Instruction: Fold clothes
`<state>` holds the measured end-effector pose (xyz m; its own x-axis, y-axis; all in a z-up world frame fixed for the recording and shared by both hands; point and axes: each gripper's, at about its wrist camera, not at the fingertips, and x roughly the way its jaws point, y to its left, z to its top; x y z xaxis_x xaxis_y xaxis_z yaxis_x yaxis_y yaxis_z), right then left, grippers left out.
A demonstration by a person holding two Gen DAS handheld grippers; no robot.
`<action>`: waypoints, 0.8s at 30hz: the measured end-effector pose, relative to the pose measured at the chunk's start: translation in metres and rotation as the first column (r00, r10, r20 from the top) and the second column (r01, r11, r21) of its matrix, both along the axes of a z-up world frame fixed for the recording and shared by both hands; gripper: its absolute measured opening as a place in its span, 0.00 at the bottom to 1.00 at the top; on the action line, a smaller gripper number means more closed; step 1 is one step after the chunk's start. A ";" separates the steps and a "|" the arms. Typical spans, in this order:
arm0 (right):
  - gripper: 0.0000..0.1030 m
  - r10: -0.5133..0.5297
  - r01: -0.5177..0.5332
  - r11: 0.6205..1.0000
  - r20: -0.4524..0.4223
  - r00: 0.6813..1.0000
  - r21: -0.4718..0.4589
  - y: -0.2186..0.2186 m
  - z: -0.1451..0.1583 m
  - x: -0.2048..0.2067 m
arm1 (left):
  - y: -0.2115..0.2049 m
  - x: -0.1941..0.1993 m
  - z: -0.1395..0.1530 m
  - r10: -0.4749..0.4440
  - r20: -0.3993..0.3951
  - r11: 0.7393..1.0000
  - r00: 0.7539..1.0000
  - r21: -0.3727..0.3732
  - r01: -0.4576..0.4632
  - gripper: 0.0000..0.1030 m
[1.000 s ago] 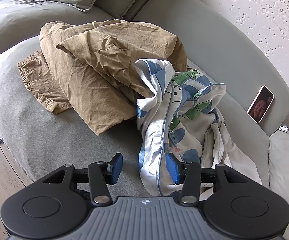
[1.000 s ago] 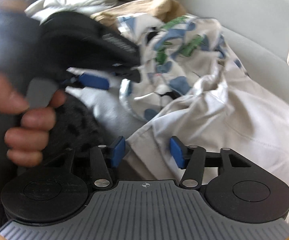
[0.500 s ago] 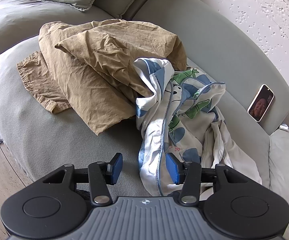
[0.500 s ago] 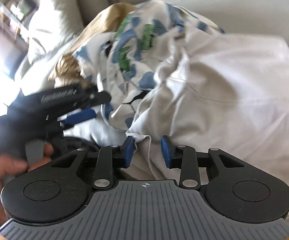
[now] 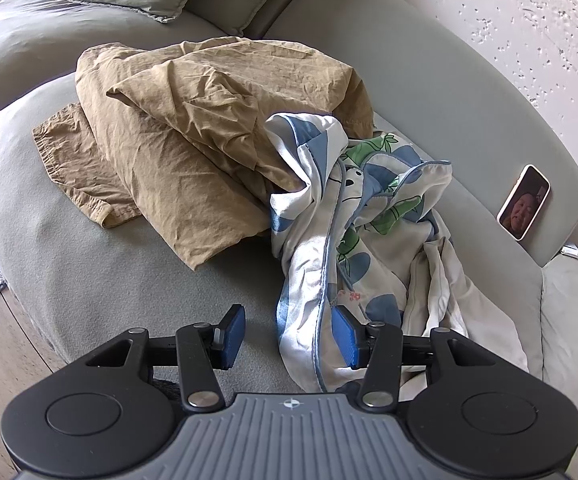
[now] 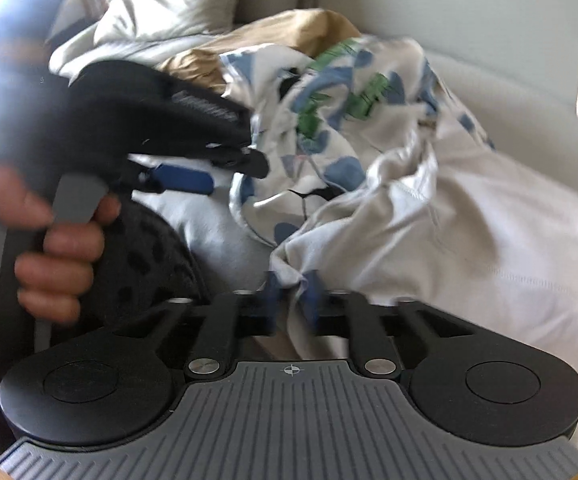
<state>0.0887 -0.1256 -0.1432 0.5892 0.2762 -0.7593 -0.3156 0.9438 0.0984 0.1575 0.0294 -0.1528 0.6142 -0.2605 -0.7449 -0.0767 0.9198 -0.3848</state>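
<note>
A white garment (image 6: 469, 248) lies heaped on a grey sofa (image 5: 429, 92), its bunched edge pinched in the right gripper (image 6: 290, 286), whose jaws have just been closing on the cloth. Just beyond sits a patterned blue-and-green piece (image 5: 369, 208), with a tan garment (image 5: 193, 120) farther off. The left gripper (image 5: 289, 330) hangs spread, the patterned hem between its pads, unpressed. The pickup step appears under way; next likely calls for lifting the white piece clear of the pile

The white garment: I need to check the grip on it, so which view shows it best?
The right wrist view: the white garment fills its right half, and the right gripper has just closed on its bunched edge. The left wrist view shows only a creased strip of it beside the printed cloth.
</note>
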 end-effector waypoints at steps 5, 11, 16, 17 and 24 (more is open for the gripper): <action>0.06 -0.032 0.037 0.982 -0.031 0.999 0.183 -0.020 0.017 -0.001 | -0.001 0.002 0.000 0.000 -0.002 1.000 1.000 -0.002 0.000 0.45; 0.08 0.026 0.026 0.945 -0.153 0.988 0.326 -0.040 0.026 0.007 | -0.001 0.001 0.000 0.000 -0.003 1.000 1.000 0.001 0.000 0.45; 0.41 0.097 -0.013 0.942 -0.234 0.967 0.336 -0.027 0.009 0.000 | 0.000 0.002 0.000 -0.012 -0.004 1.000 1.000 -0.004 0.012 0.45; 0.40 0.109 -0.020 0.938 -0.240 0.965 0.345 -0.025 0.007 -0.004 | 0.000 0.002 0.000 -0.027 -0.003 1.000 1.000 -0.011 0.027 0.44; 0.41 -0.107 0.165 0.896 -0.160 0.981 0.413 -0.104 0.043 -0.047 | -0.045 0.005 0.022 -0.284 0.052 0.959 0.957 0.023 0.284 0.35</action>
<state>0.0414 -0.2295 -0.0998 0.5486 0.5116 -0.6612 -0.1438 0.8369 0.5282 0.1628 -0.0159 -0.1304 0.5561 -0.4187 -0.7179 0.2091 0.9065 -0.3667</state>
